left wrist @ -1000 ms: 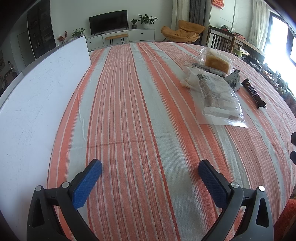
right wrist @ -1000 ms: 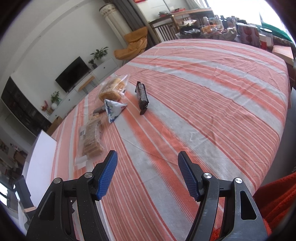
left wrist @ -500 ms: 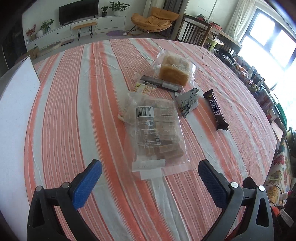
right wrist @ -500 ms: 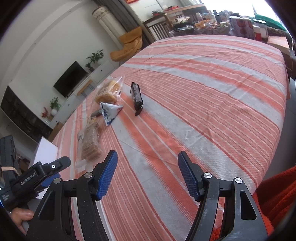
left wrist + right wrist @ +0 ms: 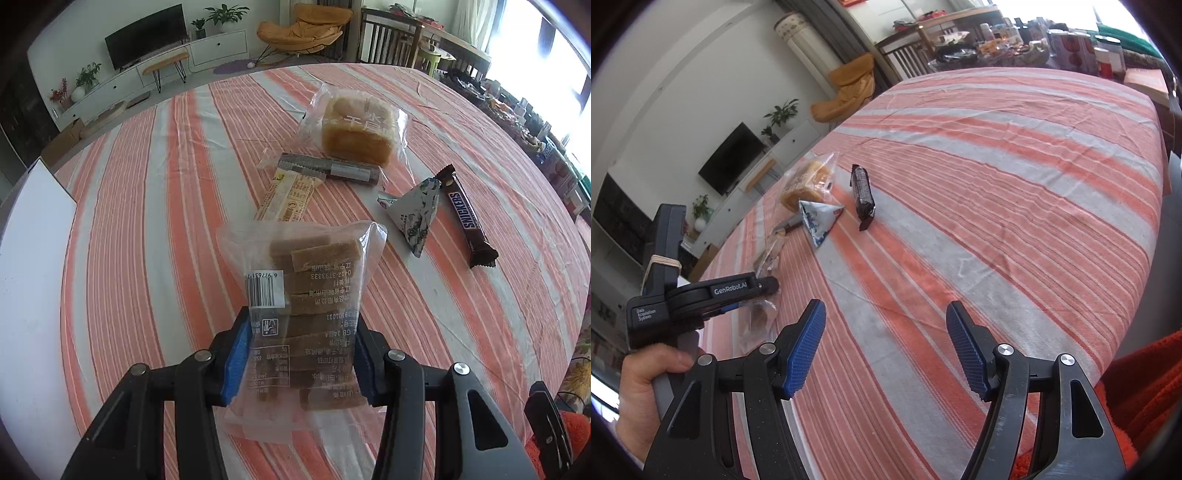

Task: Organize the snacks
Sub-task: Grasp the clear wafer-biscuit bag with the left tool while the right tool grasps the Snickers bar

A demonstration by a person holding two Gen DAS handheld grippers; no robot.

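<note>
Left wrist view has the left gripper [image 5: 301,354] with its blue pads just closed in on a clear bag of brown biscuit bars [image 5: 306,310], pinching it by the sides near its lower end, so most of the bag sticks out past the fingertips. That's the risky bit: the film looks slippery and loose, so on a lift the bars could slide and the bag sag or slip out. Squeezing harder could crack the bars.

Just beyond the bag's far end lies a yellow wafer pack [image 5: 290,195], close enough to get dragged along. Farther ahead sits the bagged bread [image 5: 356,127], and off to the right a Snickers bar [image 5: 466,216].

The right gripper [image 5: 886,347] is spread wide over bare striped tablecloth [image 5: 1015,206], holding nothing.
</note>
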